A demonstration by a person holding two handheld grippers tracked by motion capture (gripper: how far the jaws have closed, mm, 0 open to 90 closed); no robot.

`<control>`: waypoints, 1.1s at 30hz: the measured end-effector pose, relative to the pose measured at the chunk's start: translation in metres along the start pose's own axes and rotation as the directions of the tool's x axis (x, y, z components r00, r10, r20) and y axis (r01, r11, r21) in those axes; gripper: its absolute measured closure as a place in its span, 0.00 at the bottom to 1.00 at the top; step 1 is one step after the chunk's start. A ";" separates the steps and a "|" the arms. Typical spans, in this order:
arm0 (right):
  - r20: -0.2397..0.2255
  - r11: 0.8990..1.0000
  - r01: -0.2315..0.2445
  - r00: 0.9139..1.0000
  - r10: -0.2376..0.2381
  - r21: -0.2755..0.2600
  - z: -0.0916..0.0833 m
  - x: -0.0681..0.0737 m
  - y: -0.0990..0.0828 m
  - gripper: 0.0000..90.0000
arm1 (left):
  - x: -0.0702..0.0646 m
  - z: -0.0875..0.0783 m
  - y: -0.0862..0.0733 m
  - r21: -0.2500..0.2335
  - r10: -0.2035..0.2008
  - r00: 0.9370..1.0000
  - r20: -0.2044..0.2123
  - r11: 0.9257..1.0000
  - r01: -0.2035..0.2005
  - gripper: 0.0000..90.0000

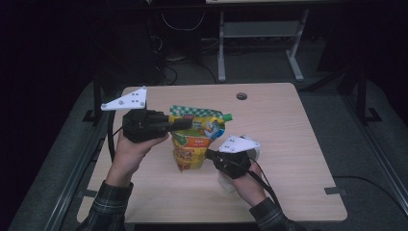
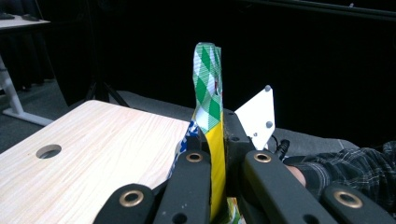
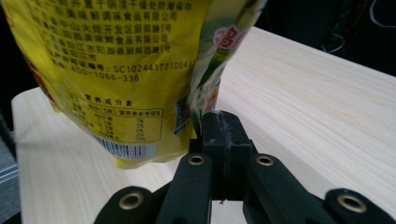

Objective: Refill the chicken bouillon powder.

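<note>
High view: I see a yellow spout pouch [image 1: 195, 139] with a green checked top band and a green cap [image 1: 227, 116], held above the middle of the light wooden table [image 1: 288, 144] between my two grippers. The left gripper [image 1: 180, 124], in the person's left hand [image 1: 127, 151], reaches in from the left, and its jaws meet the pouch at the upper left edge. The right gripper [image 1: 211, 155], in the right hand [image 1: 245, 185], grips the pouch low on its right edge. Each gripper carries a white three-cornered plate [image 1: 126, 100]. Plaid sleeves [image 1: 108, 202] enter from the bottom. A round cable hole [image 1: 241, 96] sits near the table's far edge.

Left gripper view: the pouch [image 2: 208, 98] appears edge-on, standing upright between my two black jaws. The jaws are clamped on the yellow film just below the green checked band. The other gripper's white plate [image 2: 258, 116] and a plaid sleeve [image 2: 355, 168] lie beyond, to the right. The table [image 2: 93, 149] with its hole [image 2: 48, 150] lies to the left.

Right gripper view: my jaws are pressed together on the pouch's side seam [image 3: 198, 109]. The printed back panel [image 3: 116, 70], with text, a nutrition table and a barcode [image 3: 125, 148], hangs to the left, clear of the tabletop [image 3: 303, 112].
</note>
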State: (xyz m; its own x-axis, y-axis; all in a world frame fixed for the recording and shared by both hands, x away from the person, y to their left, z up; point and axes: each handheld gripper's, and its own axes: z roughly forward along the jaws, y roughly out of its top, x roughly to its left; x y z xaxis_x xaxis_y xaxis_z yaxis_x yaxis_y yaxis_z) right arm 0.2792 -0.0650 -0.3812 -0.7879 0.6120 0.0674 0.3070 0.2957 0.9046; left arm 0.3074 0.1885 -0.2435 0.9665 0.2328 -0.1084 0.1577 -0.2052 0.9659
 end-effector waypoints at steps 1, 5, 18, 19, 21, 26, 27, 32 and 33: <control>-0.006 1.000 -0.001 1.000 0.001 0.003 0.000 0.001 0.000 1.00 | -0.001 0.001 0.001 0.004 0.001 1.000 -0.001 1.000 -0.001 1.00; -0.025 1.000 0.013 1.000 -0.013 0.005 0.005 0.008 -0.001 1.00 | -0.002 0.004 0.003 0.013 0.004 1.000 -0.002 1.000 -0.004 1.00; -0.055 0.999 0.041 0.998 -0.041 -0.004 0.014 0.023 -0.006 1.00 | 0.002 0.016 0.005 0.037 -0.004 1.000 0.011 0.999 0.004 1.00; -0.055 0.999 0.041 0.998 -0.041 -0.004 0.014 0.023 -0.006 1.00 | 0.002 0.016 0.006 0.040 -0.004 1.000 0.012 0.999 0.003 1.00; -0.066 0.999 0.045 0.997 -0.046 -0.011 0.015 0.024 -0.007 1.00 | 0.002 0.019 0.007 0.048 -0.002 1.000 0.014 0.999 0.001 1.00; -0.082 0.998 0.064 0.995 -0.065 -0.025 0.017 0.028 -0.009 1.00 | 0.002 0.026 0.007 0.068 -0.006 1.000 0.016 0.998 0.005 1.00; -0.085 0.997 0.069 0.994 -0.071 -0.028 0.018 0.029 -0.010 1.00 | 0.002 0.028 0.007 0.072 -0.008 1.000 0.016 0.997 0.007 1.00; -0.098 0.995 0.089 0.991 -0.094 -0.048 0.021 0.033 -0.014 1.00 | 0.001 0.035 0.006 0.096 -0.010 1.000 0.022 0.995 0.008 1.00; -0.103 0.994 0.095 0.990 -0.099 -0.050 0.022 0.035 -0.015 1.00 | 0.001 0.039 0.006 0.103 -0.010 1.000 0.024 0.995 0.007 1.00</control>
State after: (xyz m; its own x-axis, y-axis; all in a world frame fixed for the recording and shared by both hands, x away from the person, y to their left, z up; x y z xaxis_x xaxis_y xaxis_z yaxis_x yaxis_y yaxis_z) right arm 0.2590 -0.0317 -0.4014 -0.8655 0.5005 0.0204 0.2042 0.3154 0.9267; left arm 0.3171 0.1508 -0.2470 0.9695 0.2119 -0.1233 0.1846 -0.3002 0.9358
